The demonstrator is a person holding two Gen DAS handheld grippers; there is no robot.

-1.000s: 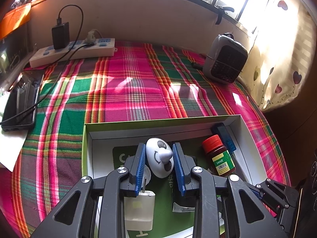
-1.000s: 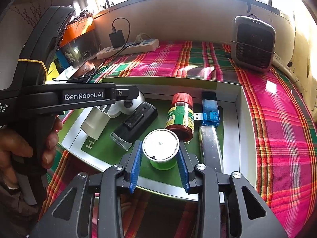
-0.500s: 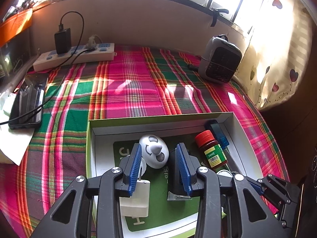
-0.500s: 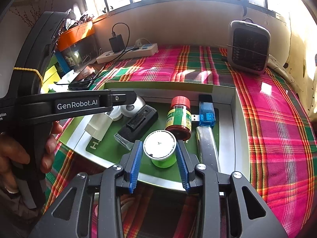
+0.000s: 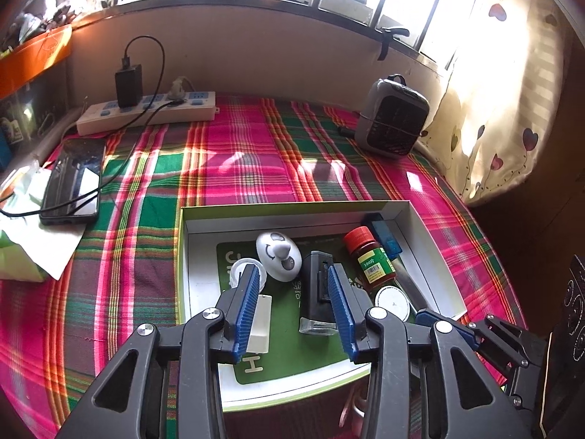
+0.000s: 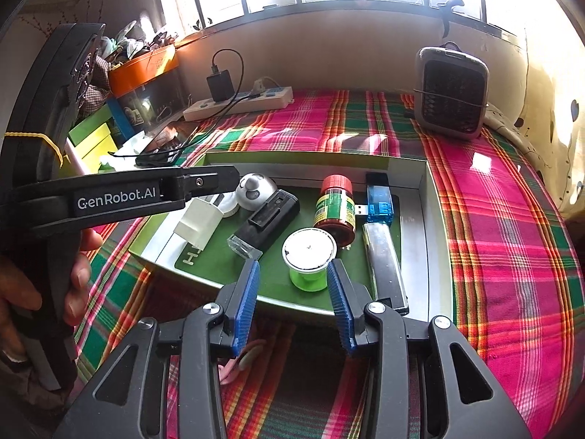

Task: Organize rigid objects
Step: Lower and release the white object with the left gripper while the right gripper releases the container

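Observation:
A shallow box (image 5: 292, 207) (image 6: 431, 205) with a green liner holds a white panda-face egg (image 5: 278, 256) (image 6: 255, 190), a white charger plug (image 5: 259, 323) (image 6: 197, 224), a black device (image 5: 319, 291) (image 6: 268, 219), a red-capped bottle (image 5: 370, 258) (image 6: 334, 208), a blue USB stick (image 5: 384, 236) (image 6: 378, 201), a green white-lidded cup (image 6: 309, 258) (image 5: 393, 301) and a silver bar (image 6: 384, 267). My left gripper (image 5: 292, 307) is open and empty above the box's near half. My right gripper (image 6: 292, 305) is open and empty, at the box's near rim just short of the cup.
The box sits on a plaid cloth. A power strip (image 5: 146, 113) with a black adapter lies at the back, a phone (image 5: 73, 183) on papers at the left, a small grey fan heater (image 5: 393, 124) (image 6: 451, 91) at the back right. The left gripper's body (image 6: 117, 197) crosses the right view.
Both grippers have pulled back and up from the box. The left no longer brackets the panda egg, and the right's jaws have drawn back from around the green cup. All objects stay put.

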